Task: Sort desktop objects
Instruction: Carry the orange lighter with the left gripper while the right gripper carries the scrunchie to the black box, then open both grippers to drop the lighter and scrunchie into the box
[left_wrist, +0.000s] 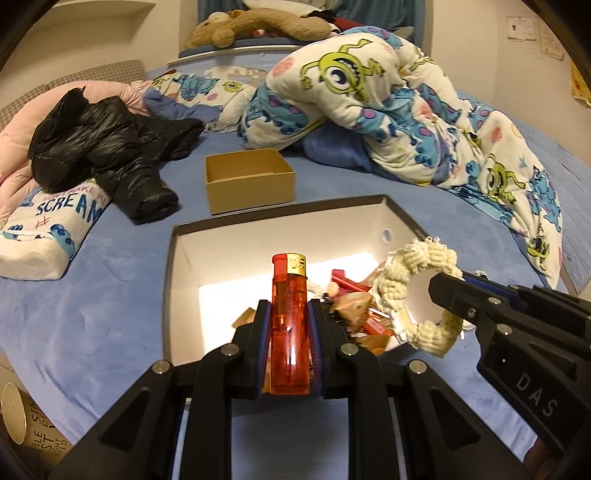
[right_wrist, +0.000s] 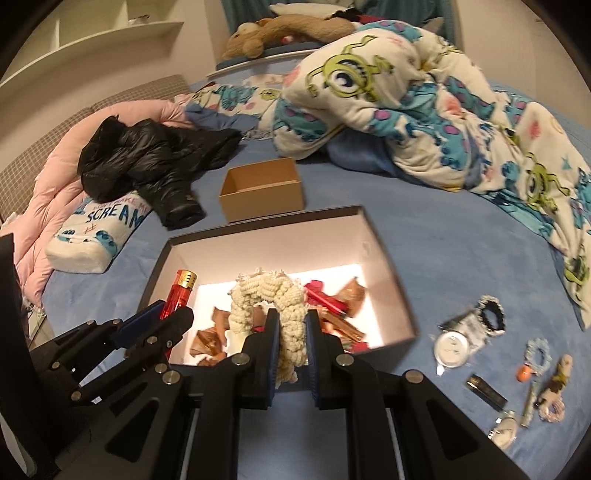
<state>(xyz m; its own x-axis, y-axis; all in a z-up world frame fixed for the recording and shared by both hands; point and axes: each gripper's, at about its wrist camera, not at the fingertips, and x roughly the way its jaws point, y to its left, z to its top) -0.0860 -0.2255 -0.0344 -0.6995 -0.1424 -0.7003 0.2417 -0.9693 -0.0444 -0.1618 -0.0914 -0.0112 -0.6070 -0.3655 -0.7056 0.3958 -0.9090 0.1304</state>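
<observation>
My left gripper (left_wrist: 290, 306) is shut on an orange-red lighter (left_wrist: 289, 325) that stands upright between its pads, gold cap up. It hangs over the near part of a large white-lined box (left_wrist: 177, 280) with dark rims. Beside it on the right, my right gripper (right_wrist: 291, 319) is shut on a cream knitted scrunchie (right_wrist: 271, 291), whose loop arches over the same box. The scrunchie (left_wrist: 421, 295) and the right gripper (left_wrist: 448, 284) also show in the left wrist view. The lighter (right_wrist: 179, 293) shows at the left of the right wrist view. Inside the box lie several brown and red wrappers (right_wrist: 332, 306).
A small open cardboard box (left_wrist: 251, 181) sits beyond the big box on the blue bedsheet. A black jacket (left_wrist: 110, 147), a printed pillow (left_wrist: 51, 229) and a cartoon-print duvet (left_wrist: 388, 103) lie around. Several small items, including a round watch face (right_wrist: 451, 349) and a dark scrunchie (right_wrist: 491, 317), lie right of the box.
</observation>
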